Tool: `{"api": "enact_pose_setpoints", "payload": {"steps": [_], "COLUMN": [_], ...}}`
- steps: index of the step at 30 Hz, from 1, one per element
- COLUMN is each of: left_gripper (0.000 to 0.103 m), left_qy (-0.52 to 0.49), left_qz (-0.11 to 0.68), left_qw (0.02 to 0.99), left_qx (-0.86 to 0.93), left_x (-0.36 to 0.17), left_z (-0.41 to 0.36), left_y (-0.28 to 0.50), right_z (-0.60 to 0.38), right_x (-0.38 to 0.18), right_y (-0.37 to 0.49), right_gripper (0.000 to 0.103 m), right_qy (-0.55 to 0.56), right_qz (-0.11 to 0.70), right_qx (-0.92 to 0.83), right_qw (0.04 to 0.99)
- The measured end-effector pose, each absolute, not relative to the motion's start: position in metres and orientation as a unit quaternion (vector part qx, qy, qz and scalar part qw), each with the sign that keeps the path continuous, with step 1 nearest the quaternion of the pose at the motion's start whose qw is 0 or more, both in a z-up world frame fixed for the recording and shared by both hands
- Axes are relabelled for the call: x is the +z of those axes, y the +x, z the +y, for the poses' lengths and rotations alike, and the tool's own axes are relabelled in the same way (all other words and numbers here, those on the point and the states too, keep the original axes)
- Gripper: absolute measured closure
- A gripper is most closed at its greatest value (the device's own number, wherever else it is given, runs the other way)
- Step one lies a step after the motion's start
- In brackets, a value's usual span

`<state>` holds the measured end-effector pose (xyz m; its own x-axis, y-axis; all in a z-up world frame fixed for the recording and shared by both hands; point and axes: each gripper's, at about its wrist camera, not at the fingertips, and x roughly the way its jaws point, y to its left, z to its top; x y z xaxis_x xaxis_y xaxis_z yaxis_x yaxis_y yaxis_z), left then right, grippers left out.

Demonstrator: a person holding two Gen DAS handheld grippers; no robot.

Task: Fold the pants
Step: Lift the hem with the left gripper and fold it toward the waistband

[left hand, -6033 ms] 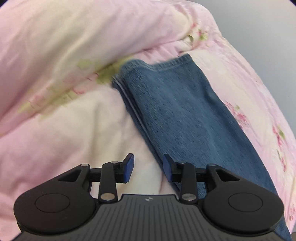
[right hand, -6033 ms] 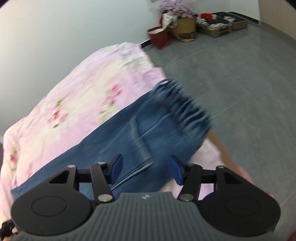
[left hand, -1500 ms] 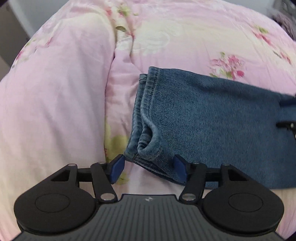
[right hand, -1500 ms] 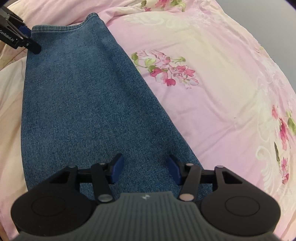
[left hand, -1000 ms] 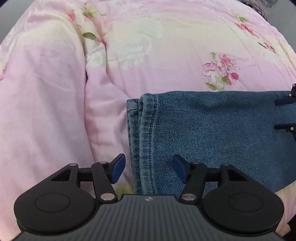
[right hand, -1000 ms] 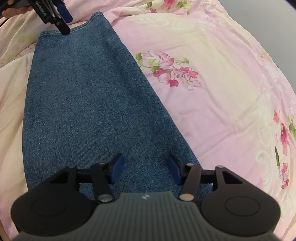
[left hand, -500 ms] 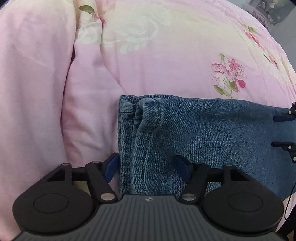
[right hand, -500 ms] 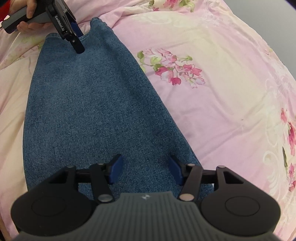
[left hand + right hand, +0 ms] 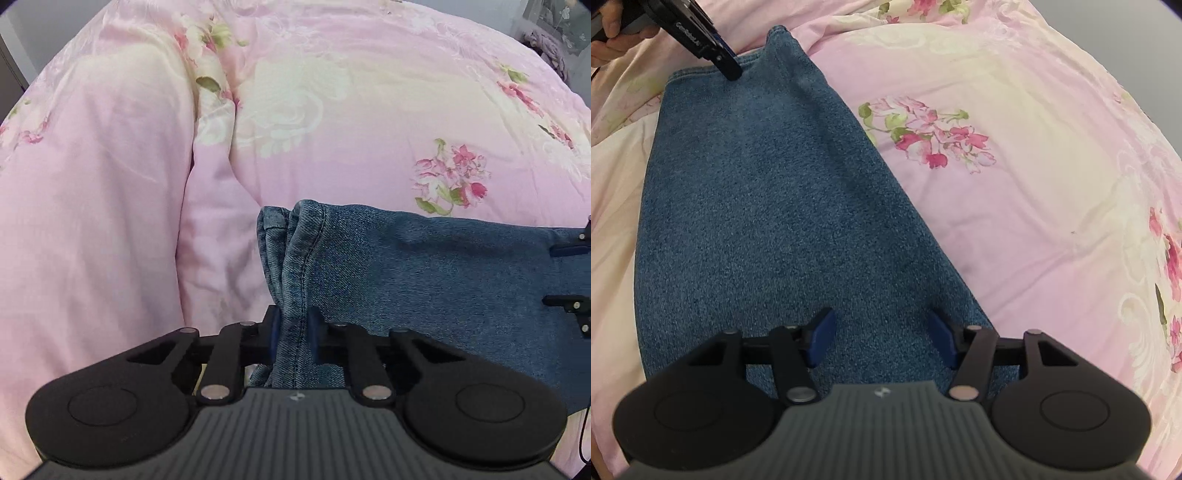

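Blue denim pants [image 9: 768, 206] lie folded lengthwise on a pink floral quilt [image 9: 1034, 155]. In the left wrist view my left gripper [image 9: 293, 334] is shut on the bunched hem end of the pants [image 9: 424, 280], with the cloth pinched between its blue pads. It shows at the far end in the right wrist view [image 9: 720, 59]. My right gripper [image 9: 881, 338] is open, its pads spread just above the denim near the other end; its fingers [image 9: 569, 302] show at the right edge of the left wrist view.
The quilt [image 9: 332, 110] covers the bed, with a raised fold [image 9: 96, 192] to the left of the hem. A grey floor and some clutter [image 9: 554, 26] lie beyond the bed's far right corner.
My left gripper has moved onto the hem and closed on it, bunching and lifting the cloth a little. My right gripper has stayed open over the denim.
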<state>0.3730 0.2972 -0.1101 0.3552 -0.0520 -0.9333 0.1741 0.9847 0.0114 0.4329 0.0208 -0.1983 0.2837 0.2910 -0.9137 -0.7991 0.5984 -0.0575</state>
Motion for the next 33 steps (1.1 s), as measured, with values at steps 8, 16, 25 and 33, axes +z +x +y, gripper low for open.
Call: {"api": "enact_pose_setpoints", "payload": {"steps": [8,16,25,33], "left_gripper": [0.089,0.091,0.092,0.092], "left_qy": [0.064,0.126,0.181,0.159], "left_qz": [0.539,0.518,0.494,0.477], "left_qw": [0.834,0.841,0.842,0.847], "left_qx": [-0.097,-0.095,-0.12,-0.173], "left_x": [-0.067,-0.037,-0.004,0.037], "left_z": [0.263,0.199,0.122,0.063], "left_y": [0.346,0.331,0.315,0.299], "right_z": [0.02,0.007,-0.023,-0.068], "right_x": [-0.194,-0.186,-0.167,-0.157], "right_y": [0.428,0.415,0.394,0.369], "right_gripper": [0.048,0.048,0.048,0.051], "right_qy": [-0.265,-0.275,-0.277,-0.251], "right_qz": [0.479,0.48,0.476,0.483], "right_qx": [0.344,0.34,0.341,0.351], "right_qw": [0.762,0.76,0.762,0.762]}}
